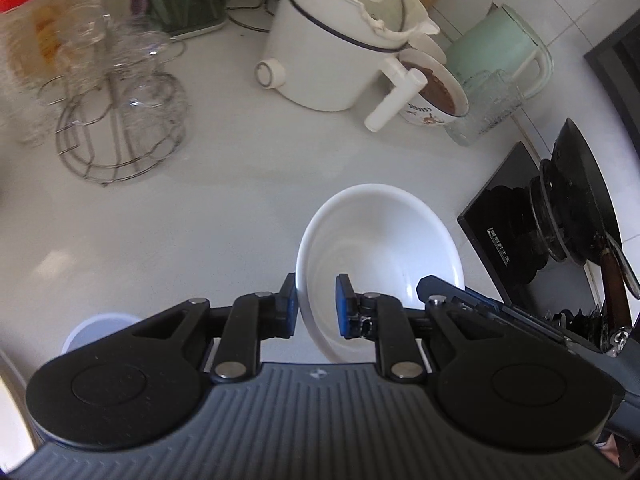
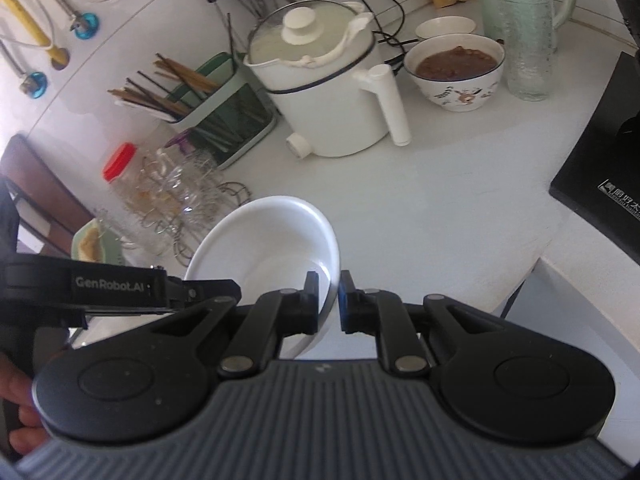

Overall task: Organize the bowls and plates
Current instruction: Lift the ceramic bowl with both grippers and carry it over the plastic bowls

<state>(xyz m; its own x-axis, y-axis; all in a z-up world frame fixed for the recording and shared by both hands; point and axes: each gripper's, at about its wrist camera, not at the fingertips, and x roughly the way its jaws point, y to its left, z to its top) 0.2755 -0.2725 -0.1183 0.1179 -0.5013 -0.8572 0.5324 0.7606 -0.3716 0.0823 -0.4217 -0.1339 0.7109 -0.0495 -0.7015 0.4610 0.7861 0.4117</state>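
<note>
Both jaws clamp the bowl's rim: left gripper at lower centre, right gripper opposite; its mouth tilts up-frame.

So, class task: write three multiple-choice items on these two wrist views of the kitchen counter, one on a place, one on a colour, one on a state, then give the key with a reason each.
1. Where is the patterned bowl of brown food?
A. beside the white electric pot's handle
B. inside the wire glass rack
C. on the black stove

2. What colour is the jar lid by the glass rack?
A. blue
B. red
C. green

3. How is the empty white bowl held?
A. by no gripper
B. by one gripper
C. by both grippers, on opposite rims

Key: A, it stands next to the pot; B, the lid is red; C, the left gripper and the right gripper each pinch a rim.
</note>
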